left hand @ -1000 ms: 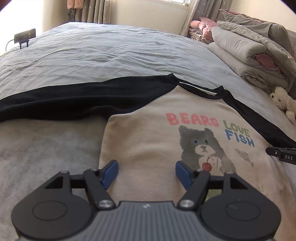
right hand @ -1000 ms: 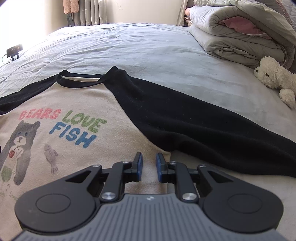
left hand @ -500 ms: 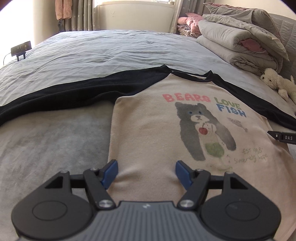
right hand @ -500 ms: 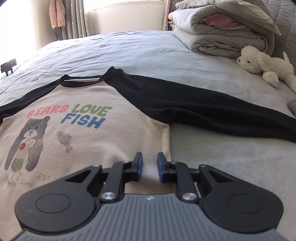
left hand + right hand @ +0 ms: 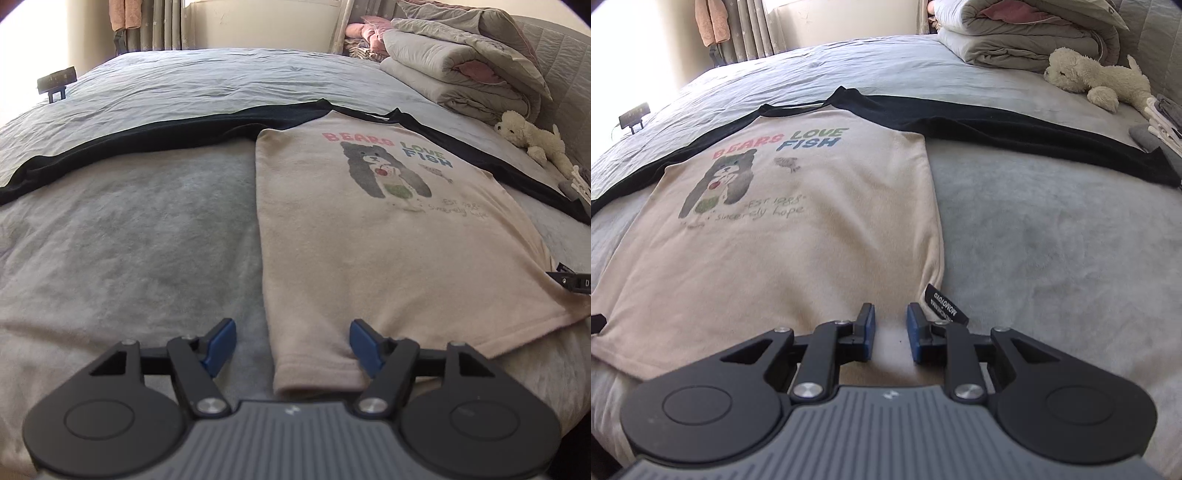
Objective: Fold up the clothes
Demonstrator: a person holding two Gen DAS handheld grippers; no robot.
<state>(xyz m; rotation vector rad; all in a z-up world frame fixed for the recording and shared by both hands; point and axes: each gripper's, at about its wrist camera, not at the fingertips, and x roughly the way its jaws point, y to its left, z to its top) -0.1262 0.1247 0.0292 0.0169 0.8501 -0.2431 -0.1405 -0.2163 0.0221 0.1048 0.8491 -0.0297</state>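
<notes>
A beige shirt with black sleeves and a bear print lies flat, front up, on the grey bed. My left gripper is open wide at the shirt's near left hem corner, which lies between the blue pads. My right gripper hovers at the near right hem corner beside a black label. Its jaws stand a narrow gap apart, with beige cloth showing through and nothing pinched. The right gripper's tip shows at the edge of the left wrist view.
A folded grey duvet and a white plush toy lie at the head of the bed. A stack of folded items sits at the right. A small dark device stands at the far left edge.
Both grippers have drawn back along the shirt from chest level to its near hem. The left jaws stay wide and the right gap has widened slightly.
</notes>
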